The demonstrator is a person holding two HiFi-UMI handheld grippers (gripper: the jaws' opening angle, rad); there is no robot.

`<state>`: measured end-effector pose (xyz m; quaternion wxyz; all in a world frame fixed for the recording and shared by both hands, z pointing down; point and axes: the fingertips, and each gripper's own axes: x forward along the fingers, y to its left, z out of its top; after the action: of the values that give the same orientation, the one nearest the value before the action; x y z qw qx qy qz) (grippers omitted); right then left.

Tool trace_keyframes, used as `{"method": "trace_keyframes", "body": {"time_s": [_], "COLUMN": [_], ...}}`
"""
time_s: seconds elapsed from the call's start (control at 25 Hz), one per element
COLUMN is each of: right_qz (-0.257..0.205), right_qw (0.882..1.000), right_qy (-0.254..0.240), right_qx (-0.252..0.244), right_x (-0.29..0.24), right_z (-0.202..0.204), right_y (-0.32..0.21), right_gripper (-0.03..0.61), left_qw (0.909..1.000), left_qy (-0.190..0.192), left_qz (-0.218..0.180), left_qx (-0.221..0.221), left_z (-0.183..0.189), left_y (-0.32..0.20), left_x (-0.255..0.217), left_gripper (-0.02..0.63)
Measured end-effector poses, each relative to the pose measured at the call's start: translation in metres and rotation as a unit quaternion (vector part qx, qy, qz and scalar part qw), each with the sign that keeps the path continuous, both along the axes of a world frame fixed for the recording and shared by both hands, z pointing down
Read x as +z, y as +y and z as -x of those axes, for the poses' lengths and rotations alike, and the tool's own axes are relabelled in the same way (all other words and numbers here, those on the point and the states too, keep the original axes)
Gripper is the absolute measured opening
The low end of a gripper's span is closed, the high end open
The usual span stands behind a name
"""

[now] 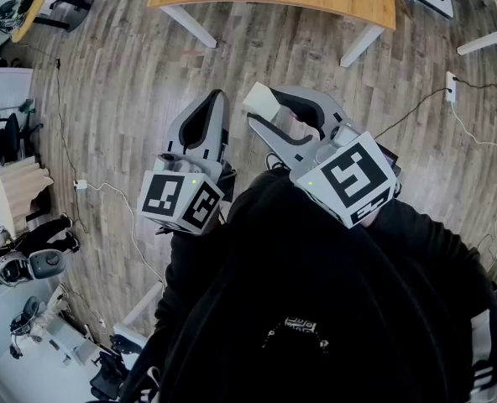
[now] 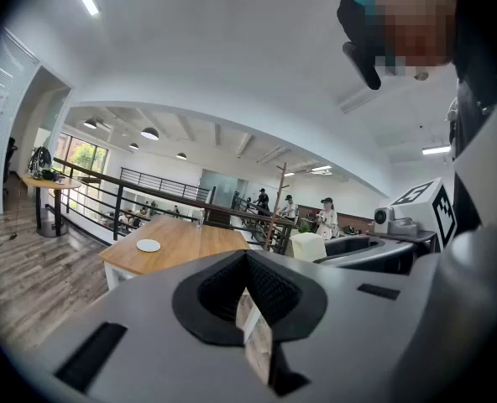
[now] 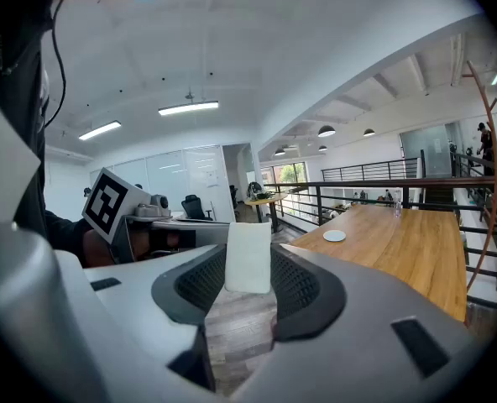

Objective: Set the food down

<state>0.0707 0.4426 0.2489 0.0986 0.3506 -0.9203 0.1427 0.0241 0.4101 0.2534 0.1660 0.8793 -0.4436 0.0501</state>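
Aloft — white block [image 3: 248, 254] in right gripper [image 3: 250, 277]

My left gripper [image 1: 212, 101] held out in front, tilted slightly down, jaws together. My right gripper [image 1: 265, 107] just beside it, same tilt, jaws clamped on a white block [image 3: 248, 257].

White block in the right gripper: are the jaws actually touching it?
Touching. The right gripper view shows the white block clamped in the right gripper: each jaw presses against one side of it, with no gap.
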Motion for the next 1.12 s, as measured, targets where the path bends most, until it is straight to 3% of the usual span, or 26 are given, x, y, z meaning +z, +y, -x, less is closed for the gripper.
{"method": "trace_keyframes", "body": {"time_s": [0.4,0.72,1.12], "right_qz": [0.009,0.017,0.023], "right_qw": [1.0,1.0,0.999], "right_qy": [-0.005,-0.016,-0.04], "right_qx": [-0.007,-0.021,-0.004], "right_x": [0.003,0.0,0.009], "right_z": [-0.012,-0.009,-0.063], "right_y": [0.003,0.003,0.008], "right_gripper": [0.173,0.173,0.173], "left_qw": [0.9999,1.0,0.9999], "left_qy": [0.013,0.001,-0.013], "left_qz": [-0.003,0.003,0.008], "left_qx": [0.007,0.007,-0.003], "left_z": [-0.01,-0.012,-0.064], "left_y": [0.005,0.0,0.006], "left_x": [-0.003,-0.009,0.003], "left_gripper": [-0.002,-0.002,-0.002]}}
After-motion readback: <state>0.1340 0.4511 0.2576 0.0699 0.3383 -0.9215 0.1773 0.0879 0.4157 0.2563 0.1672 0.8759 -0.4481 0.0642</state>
